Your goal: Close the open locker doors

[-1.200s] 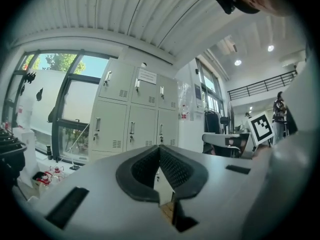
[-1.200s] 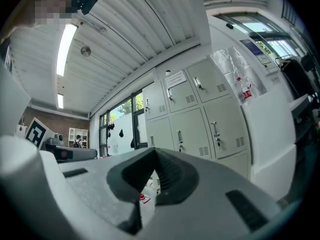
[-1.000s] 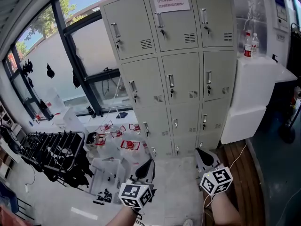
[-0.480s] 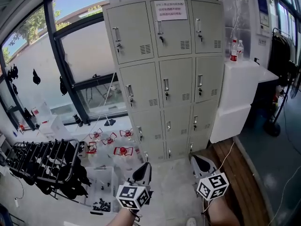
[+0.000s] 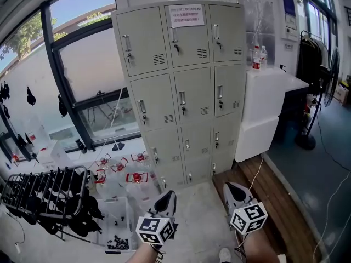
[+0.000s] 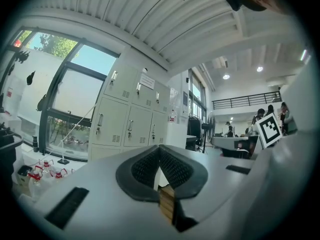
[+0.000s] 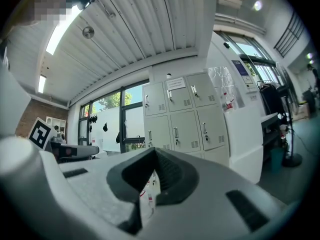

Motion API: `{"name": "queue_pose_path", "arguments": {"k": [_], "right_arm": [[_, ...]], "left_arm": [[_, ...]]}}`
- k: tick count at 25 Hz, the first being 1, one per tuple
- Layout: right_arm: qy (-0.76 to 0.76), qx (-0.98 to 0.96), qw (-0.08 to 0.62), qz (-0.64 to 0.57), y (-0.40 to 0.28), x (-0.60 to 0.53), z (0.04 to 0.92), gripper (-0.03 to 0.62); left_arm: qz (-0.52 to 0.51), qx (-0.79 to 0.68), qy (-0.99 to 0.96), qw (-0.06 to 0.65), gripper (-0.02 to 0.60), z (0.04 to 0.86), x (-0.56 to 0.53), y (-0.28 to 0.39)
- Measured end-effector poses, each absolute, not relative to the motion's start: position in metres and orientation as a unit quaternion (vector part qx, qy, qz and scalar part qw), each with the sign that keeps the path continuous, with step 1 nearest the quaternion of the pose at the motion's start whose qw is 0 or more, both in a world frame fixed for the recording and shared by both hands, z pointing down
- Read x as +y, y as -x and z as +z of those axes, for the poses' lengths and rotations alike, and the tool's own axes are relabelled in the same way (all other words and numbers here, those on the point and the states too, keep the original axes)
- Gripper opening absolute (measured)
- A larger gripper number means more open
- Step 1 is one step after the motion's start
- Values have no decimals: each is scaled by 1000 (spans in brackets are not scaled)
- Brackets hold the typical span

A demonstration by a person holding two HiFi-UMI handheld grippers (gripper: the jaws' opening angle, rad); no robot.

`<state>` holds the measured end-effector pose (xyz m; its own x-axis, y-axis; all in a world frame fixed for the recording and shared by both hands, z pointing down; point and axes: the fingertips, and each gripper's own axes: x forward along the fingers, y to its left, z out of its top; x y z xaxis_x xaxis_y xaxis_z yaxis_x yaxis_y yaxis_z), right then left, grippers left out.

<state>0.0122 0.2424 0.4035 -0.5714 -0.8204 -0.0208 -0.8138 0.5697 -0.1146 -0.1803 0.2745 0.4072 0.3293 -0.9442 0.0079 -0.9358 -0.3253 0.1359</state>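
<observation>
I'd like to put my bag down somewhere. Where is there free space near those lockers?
The pale floor before the lockers is bare; so are the wooden boards on its right, bar a cable. The top of the white block is free but for two bottles. Left, by the window, red-capped jugs and a black rack crowd it.

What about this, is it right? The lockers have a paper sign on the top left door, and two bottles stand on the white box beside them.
No. The paper sign is on the top middle door of the lockers, not the top left, as the head view shows. Two bottles do stand on the white box beside them.
</observation>
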Motion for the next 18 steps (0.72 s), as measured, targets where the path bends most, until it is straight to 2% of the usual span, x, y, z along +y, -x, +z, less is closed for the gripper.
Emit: {"name": "queue_pose_path", "arguments": {"k": [18], "right_arm": [[458, 888, 31, -31, -4, 257, 394, 0]], "left_arm": [[-44, -581, -811, 60, 3, 405, 289, 188]]}}
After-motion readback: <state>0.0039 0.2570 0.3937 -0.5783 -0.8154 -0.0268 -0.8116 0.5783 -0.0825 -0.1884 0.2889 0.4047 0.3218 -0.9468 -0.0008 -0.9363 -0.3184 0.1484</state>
